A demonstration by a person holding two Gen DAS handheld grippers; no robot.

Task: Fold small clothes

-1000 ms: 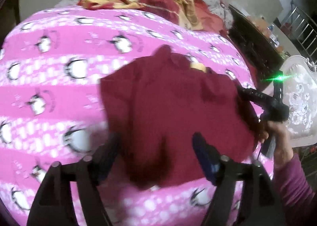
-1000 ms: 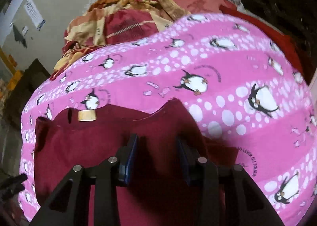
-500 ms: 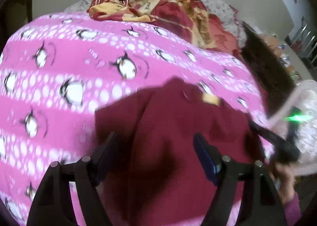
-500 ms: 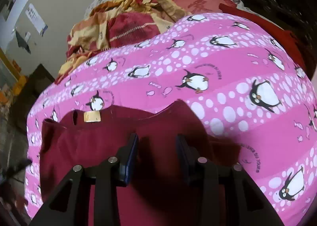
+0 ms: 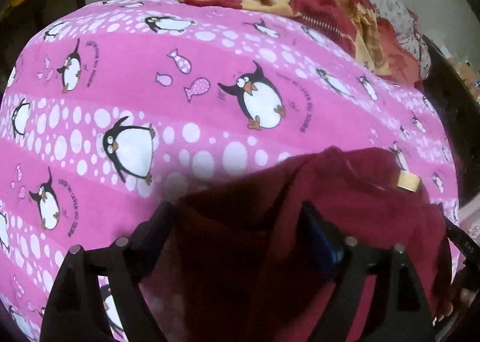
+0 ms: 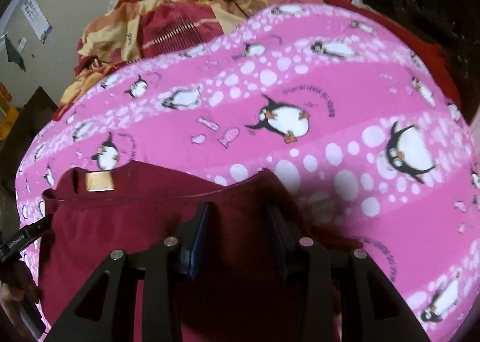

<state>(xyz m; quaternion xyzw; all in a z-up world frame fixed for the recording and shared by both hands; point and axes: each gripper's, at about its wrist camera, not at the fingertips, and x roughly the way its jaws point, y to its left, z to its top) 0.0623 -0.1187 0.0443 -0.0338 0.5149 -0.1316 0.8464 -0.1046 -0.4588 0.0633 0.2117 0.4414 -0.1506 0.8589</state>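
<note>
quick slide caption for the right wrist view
Open right gripper poised over maroon garment on penguin-print sheet.

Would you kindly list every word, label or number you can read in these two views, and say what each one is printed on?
"DU JOUR": the ending of the curved purple motto beside the penguins on the pink sheet; its earlier words are too blurred.
"DAS": white print on the right gripper's black finger, rest cut off.
Tan label in the maroon garment: no legible print.
Wall poster: too small.

Plenty of open pink penguin sheet [image 5: 186, 108] ahead of and beside the maroon garment [image 6: 135, 222], easy passing there. Far end is blocked by a heaped red-and-yellow blanket [image 6: 180, 21], and dark furniture [image 5: 450, 96] hems in 1 edge of the bed.
</note>
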